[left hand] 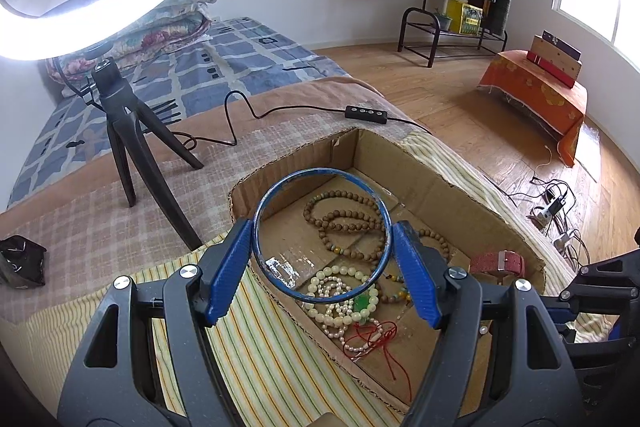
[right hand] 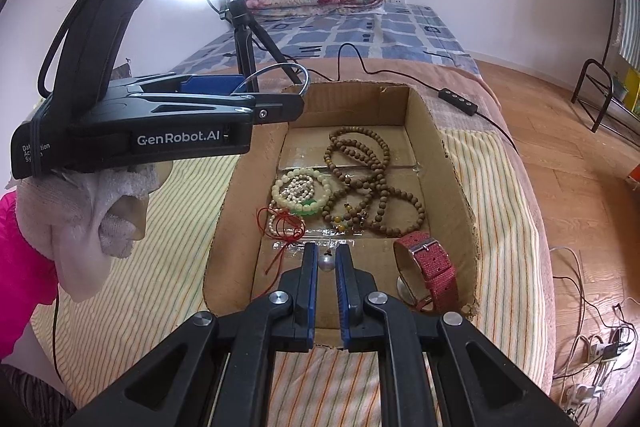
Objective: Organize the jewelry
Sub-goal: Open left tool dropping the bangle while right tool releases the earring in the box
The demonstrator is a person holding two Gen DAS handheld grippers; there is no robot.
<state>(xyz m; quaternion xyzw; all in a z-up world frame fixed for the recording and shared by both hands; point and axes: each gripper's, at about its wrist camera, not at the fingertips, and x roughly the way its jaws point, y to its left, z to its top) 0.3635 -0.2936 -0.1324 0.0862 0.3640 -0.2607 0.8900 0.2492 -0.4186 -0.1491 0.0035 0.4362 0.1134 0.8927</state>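
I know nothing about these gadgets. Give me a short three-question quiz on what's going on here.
1. True or false: the left gripper holds the blue bangle by its sides.
2. What sits between the right gripper fingers: A a pearl-like bead, B the red watch, C nothing?
3. Which piece of jewelry lies nearest the cardboard box wall on the right in the right wrist view?

Key: 1 true. 2 A, the bead. 3 the red-strap watch.
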